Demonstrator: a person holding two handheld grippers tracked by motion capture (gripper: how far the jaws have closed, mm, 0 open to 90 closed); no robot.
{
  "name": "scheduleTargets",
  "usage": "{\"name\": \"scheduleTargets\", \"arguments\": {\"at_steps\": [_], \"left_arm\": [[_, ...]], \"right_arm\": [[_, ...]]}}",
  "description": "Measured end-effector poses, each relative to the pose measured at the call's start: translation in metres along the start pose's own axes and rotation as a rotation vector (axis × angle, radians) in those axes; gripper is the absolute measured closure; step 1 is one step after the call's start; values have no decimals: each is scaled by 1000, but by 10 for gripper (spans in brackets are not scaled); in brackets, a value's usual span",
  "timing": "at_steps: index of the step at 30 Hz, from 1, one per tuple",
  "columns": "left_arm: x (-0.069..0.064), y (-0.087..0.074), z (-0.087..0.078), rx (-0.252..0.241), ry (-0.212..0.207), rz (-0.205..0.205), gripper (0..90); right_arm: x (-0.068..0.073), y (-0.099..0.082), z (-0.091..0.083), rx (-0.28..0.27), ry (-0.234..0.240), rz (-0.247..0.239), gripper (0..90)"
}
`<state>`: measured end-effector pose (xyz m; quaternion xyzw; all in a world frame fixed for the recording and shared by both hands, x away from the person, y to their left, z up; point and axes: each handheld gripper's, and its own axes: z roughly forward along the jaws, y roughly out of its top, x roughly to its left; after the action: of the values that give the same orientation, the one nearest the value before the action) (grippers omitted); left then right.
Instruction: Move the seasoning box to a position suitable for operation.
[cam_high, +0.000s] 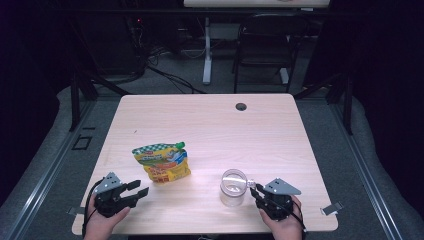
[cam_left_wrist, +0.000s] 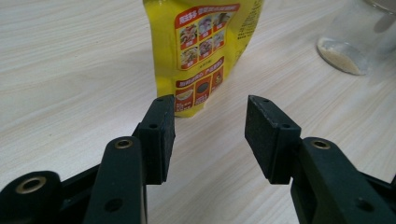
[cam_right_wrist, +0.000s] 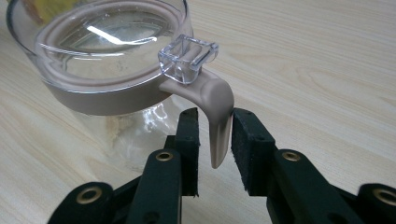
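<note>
From the high view, a person's two hands rest at the near edge of a pale wooden table (cam_high: 210, 120), each holding a black two-jaw gripper. The left gripper (cam_high: 140, 190) sits at the near left, its jaws apart and empty, aimed toward a yellow spouted pouch (cam_high: 162, 162) lying flat just ahead of it. The right gripper (cam_high: 255, 190) sits at the near right, its tips at the side of a clear jar (cam_high: 233, 187) that stands upright, well apart from the pouch. In the left gripper view, the left gripper (cam_left_wrist: 210, 133) holds nothing between its parted pads; the pouch's (cam_left_wrist: 203, 51) bottom edge lies just beyond the tips, and the jar's base (cam_left_wrist: 345, 51) shows at upper right. In the right gripper view, the right gripper (cam_right_wrist: 215, 149) straddles the beige latch tab (cam_right_wrist: 219, 121) hanging from the jar's lid (cam_right_wrist: 107, 51); a narrow gap shows on both sides, so the pads seem not to press on it. The step in hand looks like working the lid's latch; the next move likely calls for closing squarely on the tab without tipping the jar. Behind the table lie grey carpet, cables, a black chair (cam_high: 262, 45) and a white desk leg (cam_high: 207, 50) in a dim room.
</note>
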<state>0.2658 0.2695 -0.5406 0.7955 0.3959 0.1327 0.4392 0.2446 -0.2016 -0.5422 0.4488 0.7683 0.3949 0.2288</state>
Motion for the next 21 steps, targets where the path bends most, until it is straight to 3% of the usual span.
{"name": "scheduleTargets", "arguments": {"at_steps": [3, 10, 12, 21], "left_arm": [[-5, 2, -1, -16, -20, 20, 537], [-16, 5, -2, -20, -50, 37, 599], [-21, 6, -2, -15, -45, 64, 611], [-27, 8, 1, -9, -70, 58, 668]], "right_arm": [[-1, 1, 1, -4, -10, 0, 769], [-3, 3, 7, -5, 2, -12, 759], [-4, 3, 8, -10, 7, -10, 756], [-2, 6, -6, -12, 23, 15, 723]]}}
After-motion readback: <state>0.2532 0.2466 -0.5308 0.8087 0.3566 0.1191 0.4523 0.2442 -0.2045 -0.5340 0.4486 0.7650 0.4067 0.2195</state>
